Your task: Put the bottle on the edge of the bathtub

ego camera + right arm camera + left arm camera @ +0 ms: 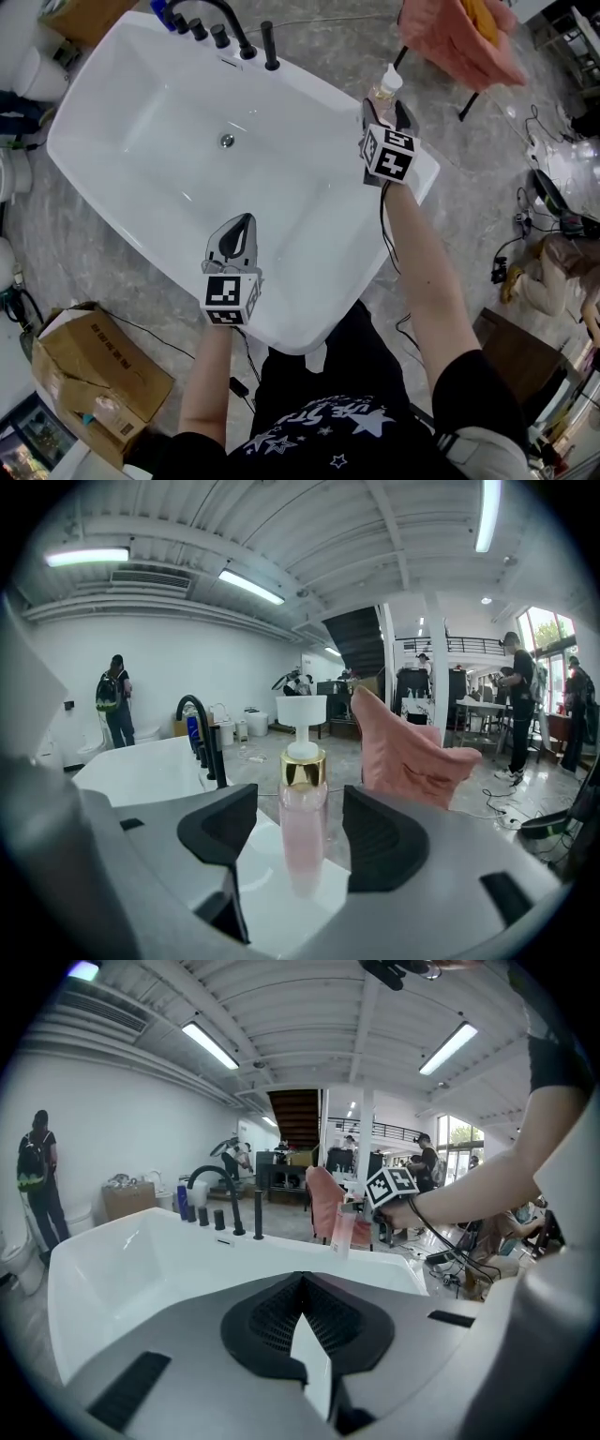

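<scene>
A brown box (94,375) sits on the floor at the near left, beside the tub (141,131). The tub is big and white. It is tilted in the head view, with one corner pointing at the person.

The left gripper (239,225) hangs over the near part of the tub. Its jaws are pressed together and there is nothing in them.

Farther in, a small round drain (226,141) sits in the bottom of the tub.

The right gripper (384,111) is out by the right edge of the tub, close to the far right corner. Its jaws are spread wide. The bottle (303,832) stands between them, but the pads do not touch it; there is a gap on each side. The bottle is pink and see-through, with a gold ring and a white pump on top. It stands straight up on the white edge of the tub.

At the far end of the tub there is a black tap (225,19) with some black knobs (208,33) beside it.

Past the bottle, a pink cloth (450,42) hangs over something on the floor. Black cables (511,253) lie on the grey floor at the right.
</scene>
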Demonstrator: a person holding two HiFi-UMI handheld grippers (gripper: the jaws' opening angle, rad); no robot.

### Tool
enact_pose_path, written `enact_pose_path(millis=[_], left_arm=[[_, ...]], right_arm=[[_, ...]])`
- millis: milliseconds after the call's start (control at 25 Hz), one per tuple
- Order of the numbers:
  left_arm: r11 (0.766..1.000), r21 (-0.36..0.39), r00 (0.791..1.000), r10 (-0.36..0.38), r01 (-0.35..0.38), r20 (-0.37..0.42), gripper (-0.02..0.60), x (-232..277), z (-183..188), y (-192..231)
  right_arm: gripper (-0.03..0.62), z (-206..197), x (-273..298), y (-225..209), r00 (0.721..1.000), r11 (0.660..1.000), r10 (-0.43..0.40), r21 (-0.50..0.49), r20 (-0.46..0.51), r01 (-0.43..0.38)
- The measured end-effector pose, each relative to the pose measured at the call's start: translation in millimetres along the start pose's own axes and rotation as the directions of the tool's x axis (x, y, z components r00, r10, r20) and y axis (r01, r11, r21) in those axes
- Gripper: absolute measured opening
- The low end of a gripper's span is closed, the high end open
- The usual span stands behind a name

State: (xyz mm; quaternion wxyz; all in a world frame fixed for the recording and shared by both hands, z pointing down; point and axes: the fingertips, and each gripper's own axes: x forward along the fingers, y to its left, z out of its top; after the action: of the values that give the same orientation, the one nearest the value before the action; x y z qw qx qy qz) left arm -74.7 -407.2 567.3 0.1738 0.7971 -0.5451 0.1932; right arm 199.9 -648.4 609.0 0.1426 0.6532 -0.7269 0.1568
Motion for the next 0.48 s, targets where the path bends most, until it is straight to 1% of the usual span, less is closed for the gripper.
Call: enact_pose_path(millis=[80,160,360,480], left_arm=[[0.999,-0.032,1.000,0.019,-0.019,0.012,0.015,-13.0,3.0,6.1],[0.999,-0.049,0.999,0.025,-0.024,0.025,0.015,-29.8,7.2,8.1],[1.000,-0.024,0.998,-0.002,0.003,0.062,0.015,-81.2,16.8,3.2],[1.000,-0.010,0.996,-0.029,0.030,0.079,0.015,-112.8,14.7,-1.2]], right_arm=[[0.278,-0.8,-20.5,2.3,1.000,1.000,0.002,0.000,-0.004,-0.002],[0.278,-0.9,-45.5,5.3,1.000,1.000,0.004,0.003,-0.010,-0.004],[0.278,3.2,-119.4,23.3,1.000,1.000,0.021,0.017,-0.006,-0.021],[0.276,1.0,-165.0,40.3,0.999,0.999,0.033,0.032,-0.005,-0.032]])
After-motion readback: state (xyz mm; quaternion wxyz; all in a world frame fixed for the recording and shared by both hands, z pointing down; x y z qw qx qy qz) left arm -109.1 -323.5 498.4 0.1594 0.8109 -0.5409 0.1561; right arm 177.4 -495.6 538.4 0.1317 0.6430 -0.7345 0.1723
